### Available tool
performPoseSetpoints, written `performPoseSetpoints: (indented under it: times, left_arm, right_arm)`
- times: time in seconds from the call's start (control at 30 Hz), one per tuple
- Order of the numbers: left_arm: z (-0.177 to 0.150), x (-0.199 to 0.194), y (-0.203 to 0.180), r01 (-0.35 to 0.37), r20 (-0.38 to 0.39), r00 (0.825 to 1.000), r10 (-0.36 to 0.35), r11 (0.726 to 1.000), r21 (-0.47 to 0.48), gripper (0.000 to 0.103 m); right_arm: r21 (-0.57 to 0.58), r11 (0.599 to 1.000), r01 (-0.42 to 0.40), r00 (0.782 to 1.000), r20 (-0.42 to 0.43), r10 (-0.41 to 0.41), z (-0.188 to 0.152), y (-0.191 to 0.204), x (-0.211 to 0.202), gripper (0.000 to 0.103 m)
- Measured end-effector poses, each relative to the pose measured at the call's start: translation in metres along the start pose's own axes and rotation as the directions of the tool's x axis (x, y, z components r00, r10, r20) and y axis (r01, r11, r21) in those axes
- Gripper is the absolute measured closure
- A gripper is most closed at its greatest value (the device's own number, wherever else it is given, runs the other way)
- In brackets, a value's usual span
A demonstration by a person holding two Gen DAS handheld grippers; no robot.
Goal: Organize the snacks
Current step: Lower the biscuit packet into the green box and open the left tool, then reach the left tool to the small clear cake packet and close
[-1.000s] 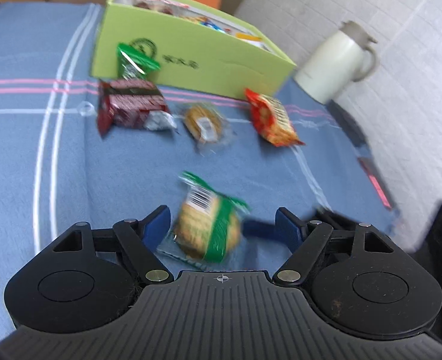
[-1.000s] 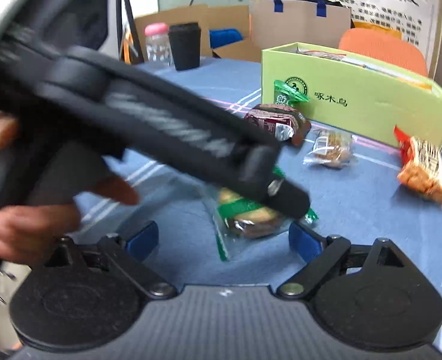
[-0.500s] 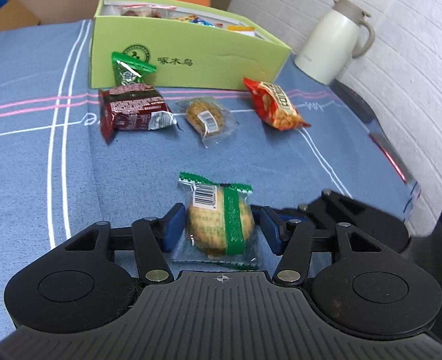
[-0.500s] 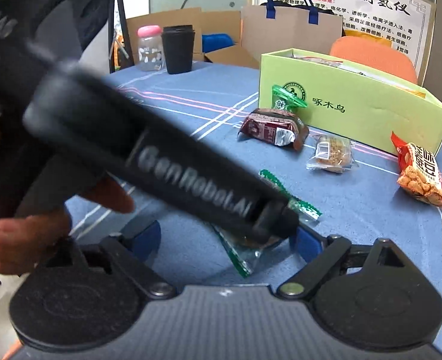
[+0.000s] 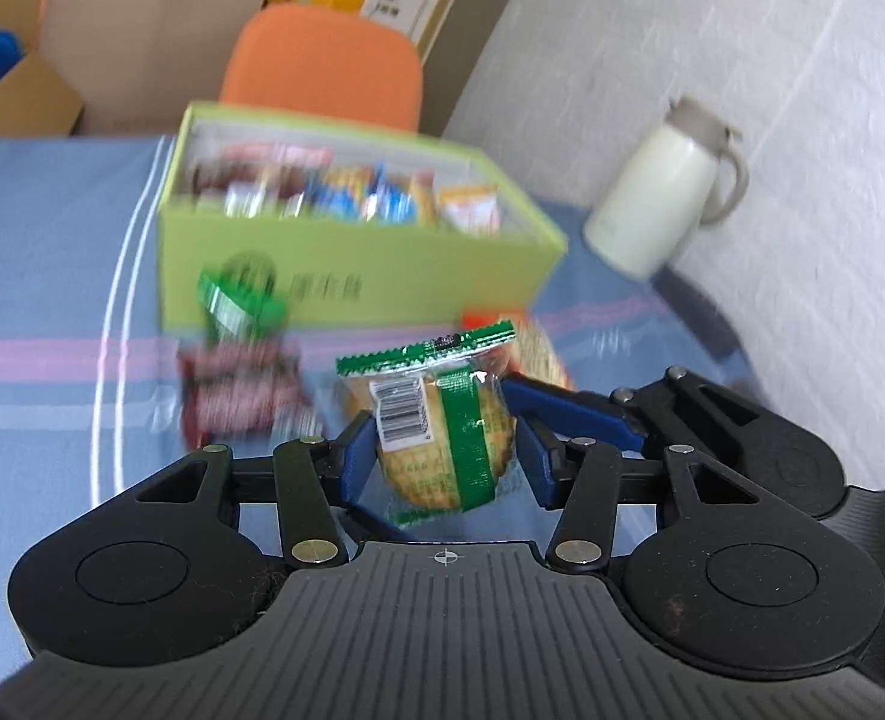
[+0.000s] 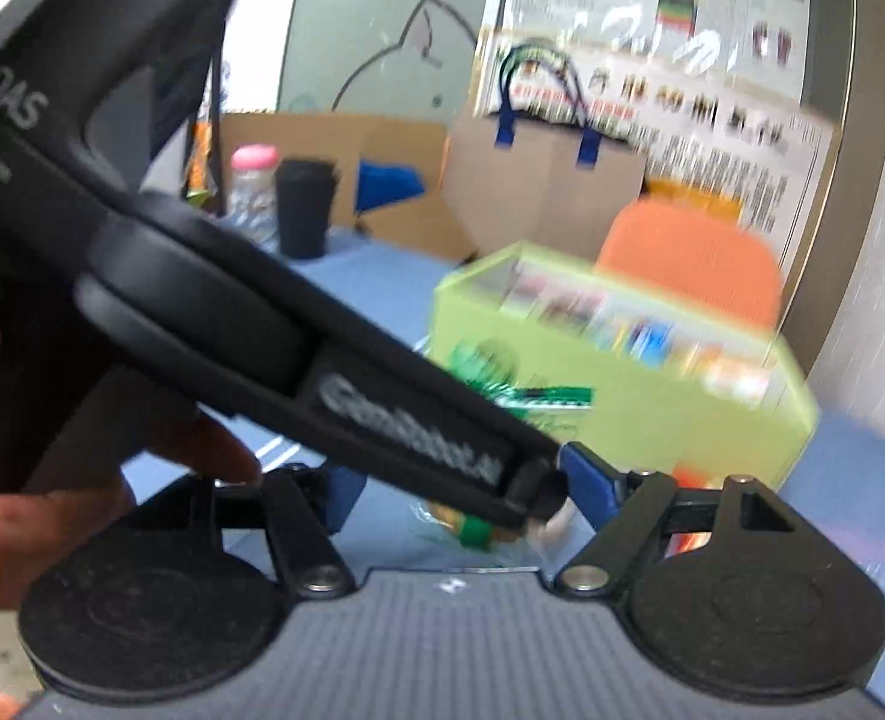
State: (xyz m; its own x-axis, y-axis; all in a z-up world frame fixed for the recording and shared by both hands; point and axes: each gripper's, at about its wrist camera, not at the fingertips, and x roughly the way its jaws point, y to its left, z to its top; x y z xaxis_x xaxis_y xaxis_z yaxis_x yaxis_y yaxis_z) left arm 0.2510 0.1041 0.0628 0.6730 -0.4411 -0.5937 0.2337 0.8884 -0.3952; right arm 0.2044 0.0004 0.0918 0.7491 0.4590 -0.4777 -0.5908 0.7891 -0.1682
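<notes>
On my left wrist feed: cream thermos jug [image 5: 664, 201] at two o'clock, standing on the blue striped tablecloth [image 5: 40, 276] close to the white brick wall [image 5: 742, 30]. Orange chair [image 5: 322, 66] at twelve o'clock, behind the table's far edge. Brown paper bag with blue handles [image 5: 154, 6] at eleven o'clock, cardboard beside it.

Right wrist feed, blurred: black cup [image 6: 304, 207] at eleven o'clock, a pink-capped clear bottle [image 6: 252, 189] just beside it on its left. Same paper bag at twelve o'clock, printed poster [image 6: 712, 120] on the wall behind it at one o'clock.
</notes>
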Motion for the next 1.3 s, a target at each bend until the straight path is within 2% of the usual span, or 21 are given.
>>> performPoseSetpoints:
  times: [0.13,0.23,0.4,0.5,0.53,0.6,0.63,0.73,0.87,1.0,1.1,1.3]
  left_arm:
    - [0.054,0.021,-0.001,-0.016,0.049,0.999,0.016,1.000,0.011,0.072]
    - [0.094,0.041,0.004,-0.046,0.069,0.997,0.046,0.999,0.006,0.072]
    - [0.142,0.083,0.025,-0.083,0.050,0.995,0.083,0.997,-0.009,0.072]
    - [0.151,0.103,0.042,-0.096,0.042,0.994,0.099,0.993,-0.065,0.056]
    - [0.150,0.100,0.047,-0.104,0.051,0.993,0.108,0.991,-0.086,0.053]
    - [0.140,0.080,0.054,-0.090,0.105,0.989,0.099,0.992,-0.090,0.047]
    - [0.132,0.067,0.055,-0.090,0.134,0.986,0.101,0.992,-0.085,0.039]
    - [0.102,0.035,0.055,-0.093,0.166,0.981,0.102,0.994,-0.063,0.036]
    - [0.060,0.022,0.050,-0.082,0.129,0.988,0.087,0.996,-0.047,0.037]
    - [0.024,0.033,0.035,-0.136,0.048,0.989,0.137,0.991,-0.021,0.037]
    - [0.008,0.042,0.025,-0.148,0.006,0.989,0.148,0.989,-0.006,0.039]
    - [-0.008,0.041,0.013,-0.134,-0.006,0.991,0.134,0.991,0.006,0.037]
  right_arm:
    - [-0.019,1.000,0.023,0.999,0.039,-0.022,0.029,-0.037,0.032,0.024]
    - [-0.031,0.999,0.010,0.999,0.050,-0.008,0.049,-0.064,0.063,0.023]
    - [-0.007,0.999,-0.040,0.999,0.017,0.041,0.064,-0.103,0.116,0.022]
    - [0.099,0.993,-0.059,0.998,-0.029,0.062,0.057,-0.126,0.130,0.021]
    - [0.120,0.992,-0.044,0.999,-0.012,0.046,0.053,-0.130,0.121,0.020]
    - [0.143,0.989,-0.039,0.998,0.045,0.032,0.039,-0.132,0.090,0.011]
    - [0.152,0.987,-0.046,0.998,0.059,0.038,0.030,-0.130,0.076,0.011]
    - [0.162,0.984,-0.070,0.997,0.048,0.063,0.001,-0.110,0.043,0.011]
    - [0.156,0.982,-0.102,0.993,-0.048,0.110,-0.034,-0.071,0.027,0.011]
    - [0.169,0.978,-0.119,0.985,-0.106,0.138,-0.048,-0.043,0.030,0.011]
    - [0.154,0.985,-0.080,0.984,-0.143,0.102,-0.054,-0.029,0.030,0.011]
    - [0.172,0.984,-0.042,0.978,-0.192,0.076,-0.078,-0.013,0.019,0.011]
